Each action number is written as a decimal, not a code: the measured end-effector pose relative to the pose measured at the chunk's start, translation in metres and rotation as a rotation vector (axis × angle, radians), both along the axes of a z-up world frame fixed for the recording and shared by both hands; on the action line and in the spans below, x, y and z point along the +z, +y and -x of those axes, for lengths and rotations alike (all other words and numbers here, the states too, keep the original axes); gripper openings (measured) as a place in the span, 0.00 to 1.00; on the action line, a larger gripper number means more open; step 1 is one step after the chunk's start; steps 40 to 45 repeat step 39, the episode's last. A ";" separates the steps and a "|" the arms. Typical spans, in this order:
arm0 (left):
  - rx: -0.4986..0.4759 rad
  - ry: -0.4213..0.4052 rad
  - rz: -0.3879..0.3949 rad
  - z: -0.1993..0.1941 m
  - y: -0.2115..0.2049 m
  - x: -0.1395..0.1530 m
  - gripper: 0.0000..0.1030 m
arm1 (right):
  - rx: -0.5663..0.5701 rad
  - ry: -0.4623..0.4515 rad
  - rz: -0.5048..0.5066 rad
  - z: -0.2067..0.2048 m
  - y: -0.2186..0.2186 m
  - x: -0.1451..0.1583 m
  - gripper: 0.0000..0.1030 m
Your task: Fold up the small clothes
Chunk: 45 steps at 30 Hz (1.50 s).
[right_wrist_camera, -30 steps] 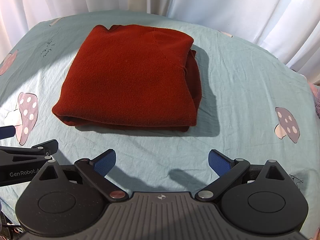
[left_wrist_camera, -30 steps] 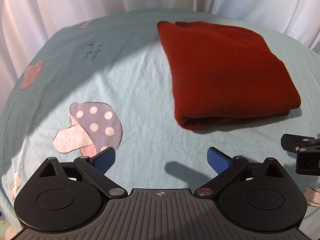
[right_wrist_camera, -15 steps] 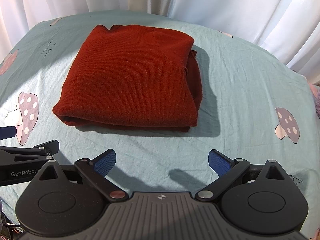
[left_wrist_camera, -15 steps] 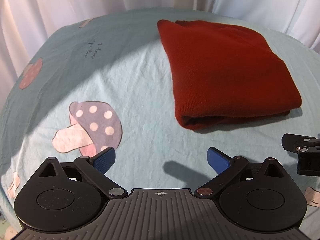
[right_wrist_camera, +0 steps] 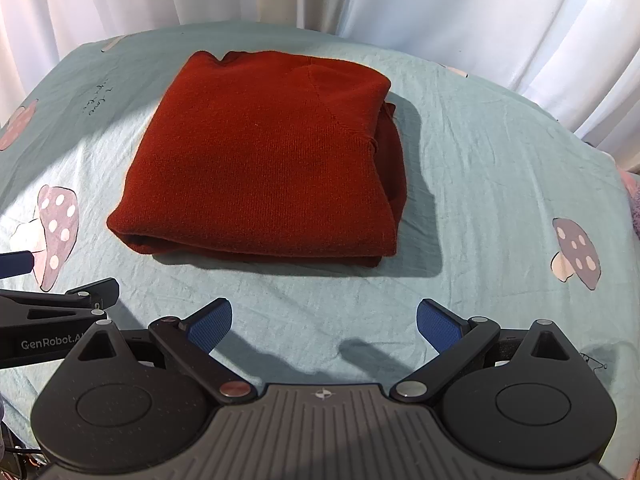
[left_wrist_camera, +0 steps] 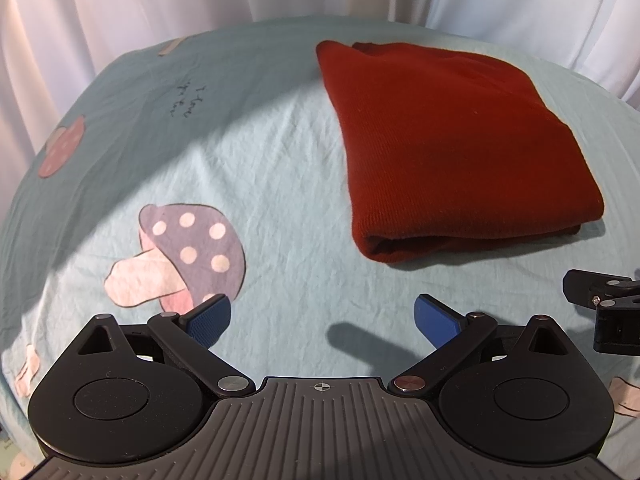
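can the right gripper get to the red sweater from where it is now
Probably yes: the right gripper has its jaws open, facing the folded sweater, with only bare sheet between them.

a home bedroom: pale blue mushroom-print bedsheet, white curtains close behind the bed

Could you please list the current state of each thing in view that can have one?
Red sweater: folded into a thick rectangle, lying flat on the sheet, ungripped.
Left claw: open, empty, short of the sweater.
Right claw: open, empty, short of the sweater.
Mushroom-print sheet: spread out, lightly wrinkled.
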<state>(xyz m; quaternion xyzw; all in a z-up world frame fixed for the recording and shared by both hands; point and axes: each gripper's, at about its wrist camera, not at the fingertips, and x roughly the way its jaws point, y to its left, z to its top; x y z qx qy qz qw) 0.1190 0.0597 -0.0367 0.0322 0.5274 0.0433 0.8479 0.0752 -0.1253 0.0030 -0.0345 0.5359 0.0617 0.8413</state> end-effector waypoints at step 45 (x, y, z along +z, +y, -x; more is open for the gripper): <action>-0.055 -0.004 0.007 0.004 -0.006 0.001 0.98 | -0.006 0.000 -0.003 -0.002 0.001 0.002 0.96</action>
